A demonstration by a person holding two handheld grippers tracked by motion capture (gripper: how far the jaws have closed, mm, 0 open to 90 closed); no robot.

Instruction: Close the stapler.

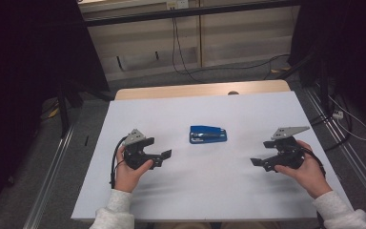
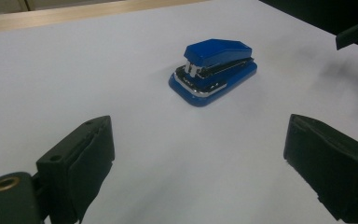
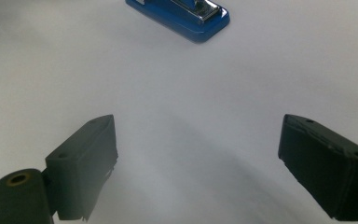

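From the high view, the blue stapler (image 1: 208, 134) lies flat a little above the middle of the frame on the white table (image 1: 209, 191), and I hold my two tools to either side of it. My left gripper (image 1: 163, 156) sits at centre left, my right gripper (image 1: 259, 162) at centre right, both well apart from the stapler and turned inward toward it — I judge this a ready stance, so either hand can close in along a short, straight path. Nothing else lies on the sheet to get in the way.

In the left gripper view, the stapler (image 2: 213, 71) stands in the upper middle of the frame, its metal mouth facing me and its body running away to the upper right. My left gripper (image 2: 198, 154) has its jaws spread wide at the bottom corners, with nothing between them. The tip of my other tool pokes in at the upper right edge.

In the right gripper view, the stapler (image 3: 186, 15) is cut off by the top edge — just its blue base and chrome rail. My right gripper (image 3: 198, 149) is likewise wide and empty, wide enough, I think, to straddle the stapler's body.
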